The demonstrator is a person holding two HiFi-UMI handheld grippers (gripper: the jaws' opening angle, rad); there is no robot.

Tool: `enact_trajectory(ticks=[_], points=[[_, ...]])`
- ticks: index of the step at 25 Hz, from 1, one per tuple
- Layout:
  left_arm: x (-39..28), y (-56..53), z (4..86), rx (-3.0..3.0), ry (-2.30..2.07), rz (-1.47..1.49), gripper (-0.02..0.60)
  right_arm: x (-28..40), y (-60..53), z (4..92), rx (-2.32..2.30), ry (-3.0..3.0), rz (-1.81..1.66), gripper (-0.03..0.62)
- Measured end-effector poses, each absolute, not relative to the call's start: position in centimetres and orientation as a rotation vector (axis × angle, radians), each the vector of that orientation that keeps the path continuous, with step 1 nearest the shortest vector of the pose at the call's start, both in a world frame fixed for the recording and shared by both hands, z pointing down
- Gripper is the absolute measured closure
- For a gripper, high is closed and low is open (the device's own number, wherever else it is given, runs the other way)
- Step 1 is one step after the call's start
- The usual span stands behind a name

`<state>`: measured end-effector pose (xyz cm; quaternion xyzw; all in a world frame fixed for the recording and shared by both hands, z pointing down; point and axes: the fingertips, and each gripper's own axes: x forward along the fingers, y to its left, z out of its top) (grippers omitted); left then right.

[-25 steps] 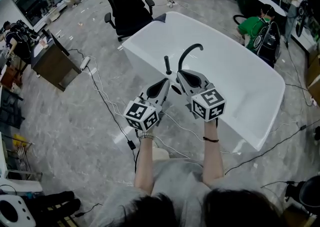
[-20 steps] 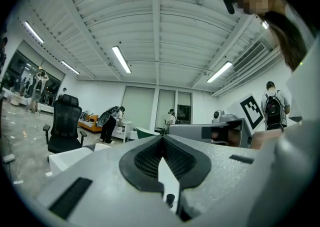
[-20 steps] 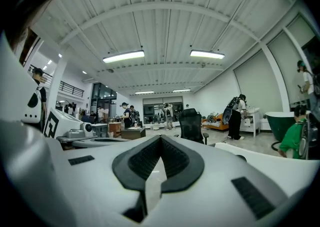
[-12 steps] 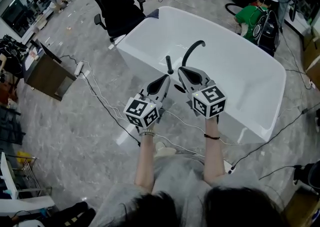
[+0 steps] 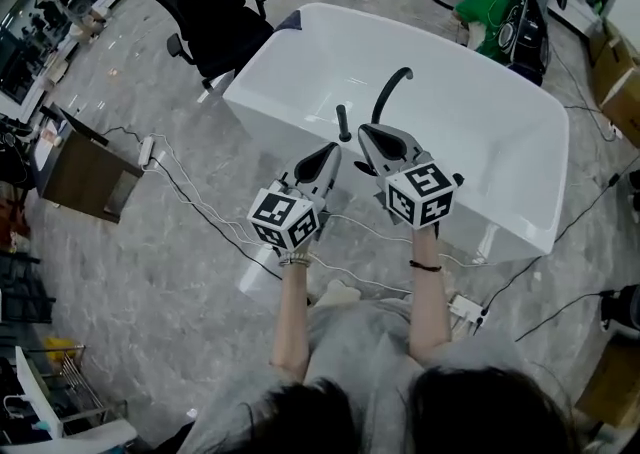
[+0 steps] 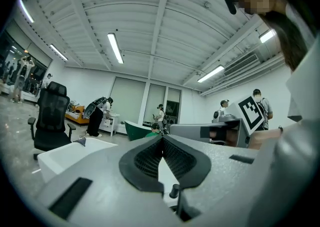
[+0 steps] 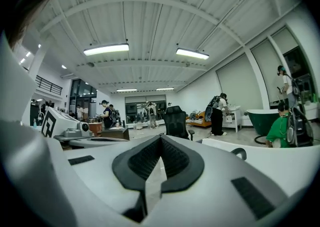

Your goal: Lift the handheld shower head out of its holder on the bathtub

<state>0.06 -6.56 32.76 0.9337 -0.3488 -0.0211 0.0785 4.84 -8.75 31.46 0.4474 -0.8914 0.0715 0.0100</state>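
A white bathtub (image 5: 500, 142) stands ahead of me. On its near rim a short black handheld shower head (image 5: 343, 122) stands upright in its holder, beside a curved black faucet (image 5: 392, 90). My left gripper (image 5: 331, 149) is shut and empty, its tips just short of the shower head on the near side. My right gripper (image 5: 364, 129) is also shut and empty, just right of the shower head, below the faucet. In the left gripper view the pads (image 6: 150, 158) meet, and a small black knob (image 6: 174, 191) shows beneath them. In the right gripper view the faucet (image 7: 239, 152) arches over the tub rim.
A black office chair (image 5: 205, 2) stands at the tub's far left end. Cables (image 5: 200, 202) and a power strip (image 5: 465, 310) lie on the grey floor near the tub. A person in green (image 5: 490, 7) crouches behind the tub. A wooden desk (image 5: 75, 177) is at left.
Both grippers have moved forward together toward the tub rim, closing on the shower head and faucet. Both stay shut. The shower head has not moved.
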Motion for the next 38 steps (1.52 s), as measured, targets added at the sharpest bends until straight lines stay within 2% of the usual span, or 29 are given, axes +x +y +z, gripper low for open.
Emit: enact_trajectory(ticks=[8, 20, 27, 38], points=[[-3.2, -7.4, 34.1, 2.811, -0.962, -0.061, 0.577, 3.1, -9.7, 33.4, 1.531, -2.712, 0.26, 0.594], [-5.8, -8.5, 33.5, 2.792, -1.003, -0.097, 0.577, -0.5, -11.1, 34.3, 1.495, -2.712, 0.291, 0.594], [-6.9, -13.6, 34.4, 2.787, -1.017, -0.082, 0.577, -1.2, -16.5, 34.6, 1.506, -2.711, 0.261, 0.593], [-4.4, -22.2, 35.4, 2.795, -0.915, -0.053, 0.577, 1.1, -25.9, 35.0, 1.592, -2.661, 0.289, 0.594]])
